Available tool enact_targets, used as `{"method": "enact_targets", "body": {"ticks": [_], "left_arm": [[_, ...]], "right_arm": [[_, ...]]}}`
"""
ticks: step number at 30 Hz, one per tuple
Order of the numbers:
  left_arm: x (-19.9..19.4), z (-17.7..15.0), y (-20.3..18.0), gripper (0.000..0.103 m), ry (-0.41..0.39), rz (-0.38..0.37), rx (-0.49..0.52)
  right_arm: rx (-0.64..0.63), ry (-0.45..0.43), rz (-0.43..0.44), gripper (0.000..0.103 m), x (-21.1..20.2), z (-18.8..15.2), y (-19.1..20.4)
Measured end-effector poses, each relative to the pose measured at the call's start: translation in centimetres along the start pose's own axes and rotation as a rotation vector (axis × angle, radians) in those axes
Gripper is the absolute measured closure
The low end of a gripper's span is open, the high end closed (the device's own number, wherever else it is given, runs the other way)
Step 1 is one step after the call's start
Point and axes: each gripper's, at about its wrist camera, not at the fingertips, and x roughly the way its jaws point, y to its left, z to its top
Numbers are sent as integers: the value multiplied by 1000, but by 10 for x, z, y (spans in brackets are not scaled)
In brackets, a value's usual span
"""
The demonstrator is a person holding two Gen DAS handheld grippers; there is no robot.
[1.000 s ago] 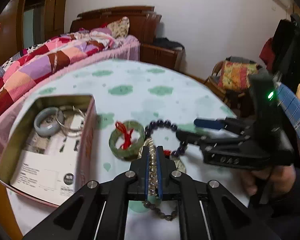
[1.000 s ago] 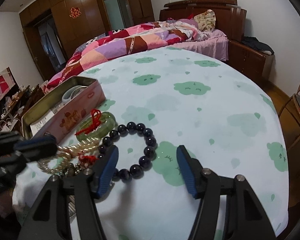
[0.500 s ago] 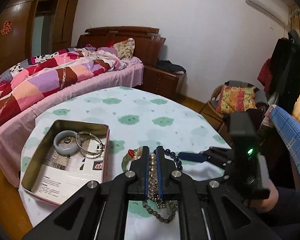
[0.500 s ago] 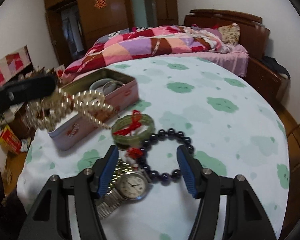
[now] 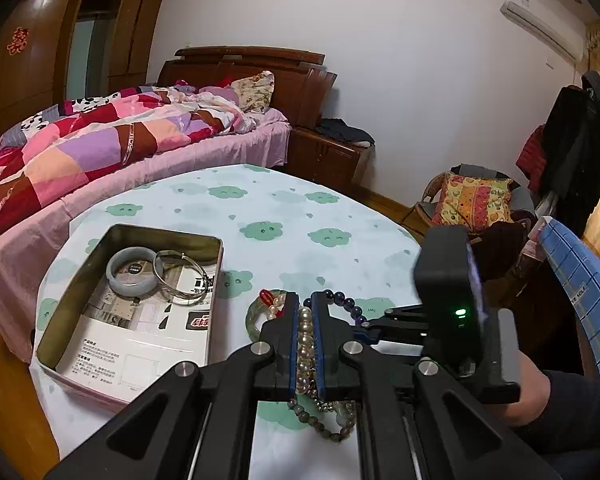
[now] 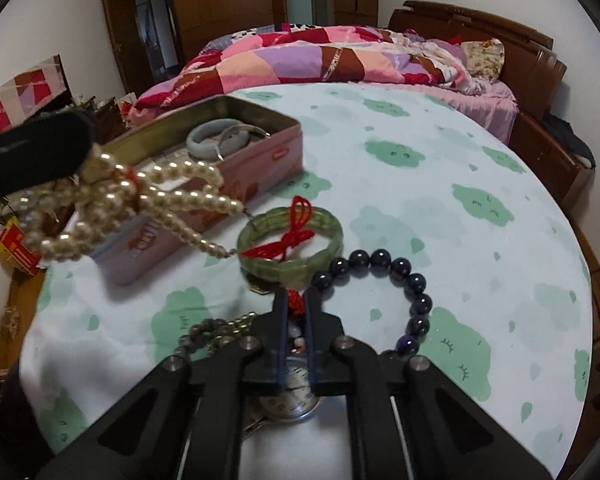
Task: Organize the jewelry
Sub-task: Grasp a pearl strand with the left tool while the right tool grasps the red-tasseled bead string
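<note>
Above the round table's cloud-print cloth [image 6: 440, 184], your left gripper [image 5: 305, 312] pinches a bundle of cream pearl strands [image 6: 140, 196], fingers pressed on it; loops hang clear of the cloth, beside the open pink rectangular tin [image 6: 260, 156]. Judged: held high so the strands clear the tin wall on the way in

Right gripper [image 6: 296, 316] is low over the remaining pile, fingers nearly together around a small red-knotted bead charm [image 6: 295, 300]. Whether they actually bear on it, cannot tell

Tin already holds a pale grey-green jade bangle [image 5: 132, 272] and a thin silver bangle [image 5: 180, 278], on printed paper

Left on the cloth: green jade bangle tied with red cord [image 6: 290, 240], dark blue bead bracelet [image 6: 384, 280] touching it, a metal-band wristwatch [image 6: 288, 400] under the right gripper, and a grey-green bead string [image 5: 320, 420]

Surface: soft cloth, likely to snag clasps. Room: bedroom, patchwork quilt on the wooden bed [image 5: 100, 140] beyond the table
</note>
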Motion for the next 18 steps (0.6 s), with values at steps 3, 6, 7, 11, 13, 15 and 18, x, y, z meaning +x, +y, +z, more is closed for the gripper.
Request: {"method": "enact_targets", "body": {"ticks": [3,6,7,11,13,15,18], "left_arm": [[-4,1,0,98,-9,3,-3],[-8,3,0,98,-19,3,-3],[-9,3,1,98,-22,4,-3],[-15,7,1,98,-36,4,-3],[-16,9,2,98,-40,5,-4],[-18,11,2,98,-43,7,-1],[-21,14,3,98,-50,7,6]], "right_arm": [[20,-42,0,94,-14,1,-1],[37,-86,2,94,-29,6,-3],[38,-105,4,94,-37,9,-4],[34,-149,4,94,-53,19,-3],[32,-166,4,94,-58,22,-1],[29,-179,4,94,-61,25,0],[26,-194,0,95,-64,27,2]]}}
